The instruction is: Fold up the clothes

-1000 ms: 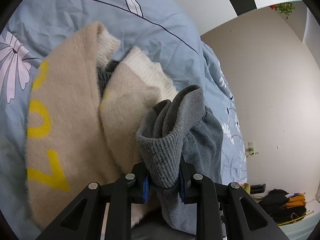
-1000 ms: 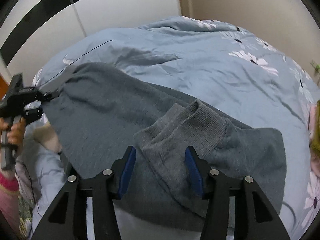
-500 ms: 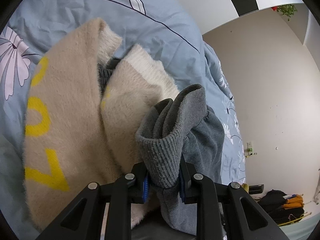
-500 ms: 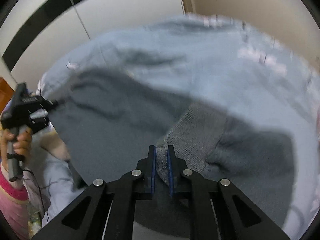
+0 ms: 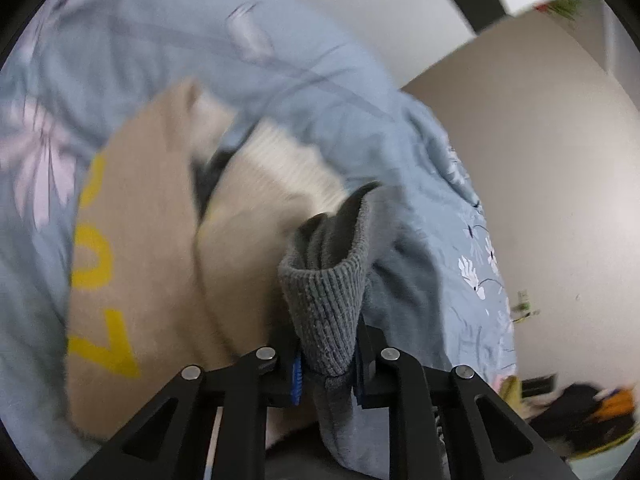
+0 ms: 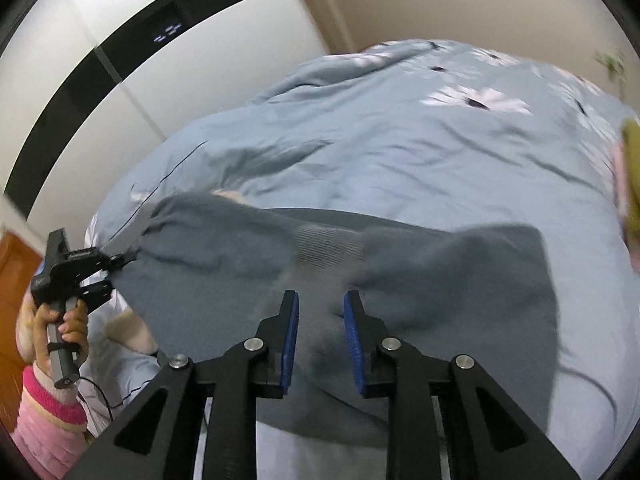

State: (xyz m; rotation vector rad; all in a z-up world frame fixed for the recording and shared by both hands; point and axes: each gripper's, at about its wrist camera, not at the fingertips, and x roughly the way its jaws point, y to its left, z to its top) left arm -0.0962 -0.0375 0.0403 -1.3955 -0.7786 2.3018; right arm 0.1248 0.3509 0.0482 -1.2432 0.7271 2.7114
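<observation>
grey sweater (image 6: 460,280) spread flat — ribbed cuff pinched in left tool (image 5: 326,372), right tool (image 6: 320,344) spread

Grey sweater (image 6: 460,280) is a soft matt knit with a ribbed cuff (image 5: 332,300). Beige sweater (image 5: 152,260) looks fuzzy. Duvet (image 6: 400,152) is smooth matt cotton-ish cloth. Gripper pads (image 6: 290,340) look like ridged blue rubber on matt black plastic.
</observation>
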